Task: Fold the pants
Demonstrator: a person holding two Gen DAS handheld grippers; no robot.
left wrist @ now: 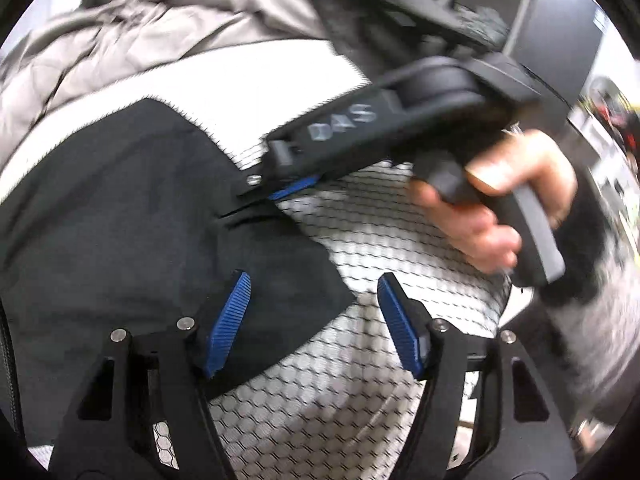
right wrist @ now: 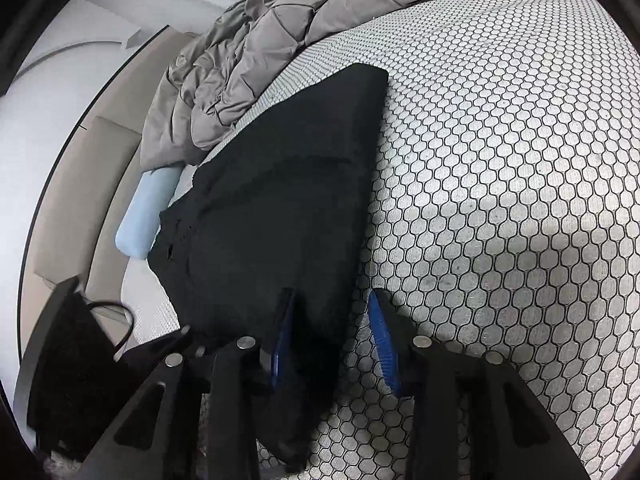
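The black pants (right wrist: 280, 200) lie folded into a long flat shape on the honeycomb-patterned mattress (right wrist: 500, 200). My right gripper (right wrist: 332, 340) stands open at their near end; its left pad hangs over the cloth and its right pad over bare mattress, with a gap showing. In the left wrist view the pants (left wrist: 120, 220) fill the left side. My left gripper (left wrist: 316, 312) is open, its left pad above a corner of the pants and nothing pinched. The right gripper (left wrist: 288, 188), held by a hand (left wrist: 500, 208), reaches in from the upper right with its tip at the pants' edge.
A crumpled grey quilt (right wrist: 260, 60) lies beyond the pants at the far end of the bed. A light blue roll (right wrist: 148, 216) sits against the pants' left side. A black bag with a cord (right wrist: 76, 360) sits at the lower left, by a beige panel (right wrist: 80, 184).
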